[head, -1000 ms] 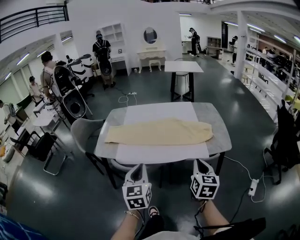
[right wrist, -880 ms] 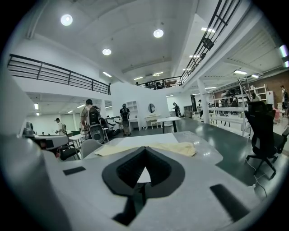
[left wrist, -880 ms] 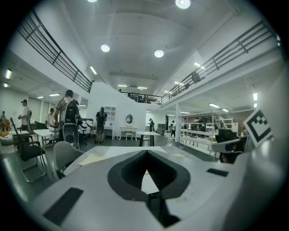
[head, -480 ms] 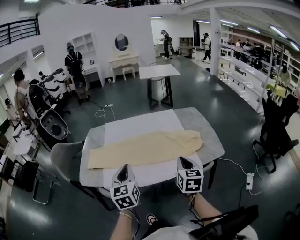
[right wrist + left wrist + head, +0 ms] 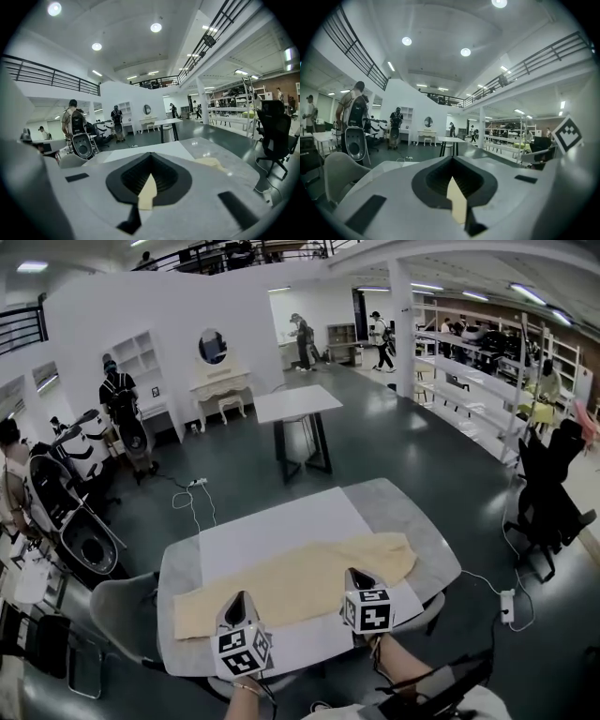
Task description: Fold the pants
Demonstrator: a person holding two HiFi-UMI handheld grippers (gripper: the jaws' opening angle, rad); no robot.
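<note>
No word, number or brand is legible to me; my left gripper (image 5: 238, 597) and right gripper (image 5: 352, 574) bear only square markers.

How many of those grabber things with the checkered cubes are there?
2. The left gripper and the right gripper are side by side at the near edge of the table, by the yellow pants. No others show.

Pants (image 5: 300, 579), ahead of both grippers: soft, matt cloth. Table (image 5: 417, 521) beneath them: smooth grey stone-look top, slight sheen; centre panel (image 5: 272, 532) matt white. Left gripper (image 5: 239, 599) and right gripper (image 5: 352, 575): matt grey plastic shells, ribbed black pads.
</note>
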